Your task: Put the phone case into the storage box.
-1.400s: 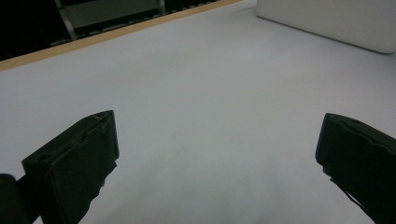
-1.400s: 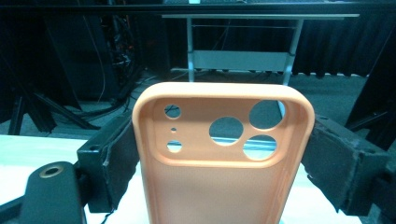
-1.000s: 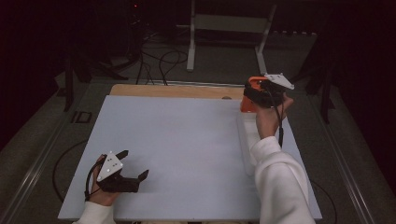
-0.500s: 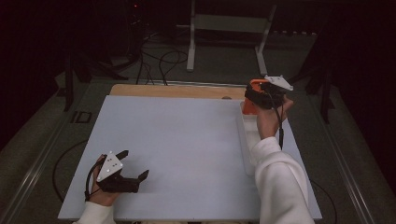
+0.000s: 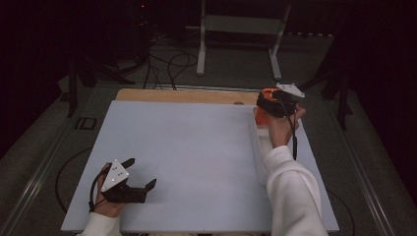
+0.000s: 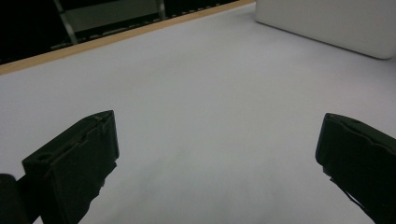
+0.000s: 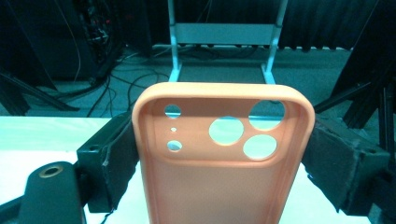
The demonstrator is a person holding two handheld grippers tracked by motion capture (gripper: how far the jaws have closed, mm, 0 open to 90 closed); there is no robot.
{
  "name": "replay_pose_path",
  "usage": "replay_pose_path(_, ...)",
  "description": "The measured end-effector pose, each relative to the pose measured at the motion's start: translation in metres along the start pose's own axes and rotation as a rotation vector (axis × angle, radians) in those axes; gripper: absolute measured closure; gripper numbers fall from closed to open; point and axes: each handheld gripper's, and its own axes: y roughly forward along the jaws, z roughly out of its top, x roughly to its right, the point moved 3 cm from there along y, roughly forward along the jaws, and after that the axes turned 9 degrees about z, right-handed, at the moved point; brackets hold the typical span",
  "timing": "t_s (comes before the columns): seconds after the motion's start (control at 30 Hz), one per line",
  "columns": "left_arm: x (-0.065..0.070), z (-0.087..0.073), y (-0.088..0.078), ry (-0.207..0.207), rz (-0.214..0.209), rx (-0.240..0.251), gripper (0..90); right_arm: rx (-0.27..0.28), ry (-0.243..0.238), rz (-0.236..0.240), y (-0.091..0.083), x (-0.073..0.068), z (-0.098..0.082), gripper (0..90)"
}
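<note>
At the far right of the white table (image 5: 196,147), the right gripper (image 5: 265,105) holds an orange, soft-looking rubber phone case with round camera holes (image 7: 222,154). Its jaws are pressed on the two long sides of the case, so the case stands up between them. The case looks very light and a bit bendy, so a hard squeeze could make it bow. It does not look easy to break. The sides look like the best place to hold it, near the thick top rim, where it is stiffest. Just by it lies a long white tray (image 5: 257,147) along the right side of the table. The left gripper (image 5: 142,173) rests at the near left, jaws wide open and holding nothing.
</note>
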Motion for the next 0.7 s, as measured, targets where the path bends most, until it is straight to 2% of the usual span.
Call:
replay_pose_path(0.27, 0.000, 0.000, 0.000, 0.000, -0.001, 0.001, 0.1, -0.049, 0.005, -0.007, 0.008, 0.004, -0.010, 15.9)
replay_pose_path(0.43, 0.001, 0.000, 0.000, 0.002, -0.002, 0.000, 0.1, -0.106, 0.016, -0.002, 0.014, 0.005, -0.019, 15.8)
replay_pose_path(0.53, 0.000, 0.000, 0.000, 0.002, -0.001, 0.001, 0.1, -0.116, 0.016, -0.004, 0.015, 0.006, -0.020, 15.8)
replay_pose_path(0.7, 0.000, 0.000, 0.000, 0.002, -0.001, 0.002, 0.1, -0.155, 0.012, 0.011, 0.020, 0.005, -0.025, 15.6)
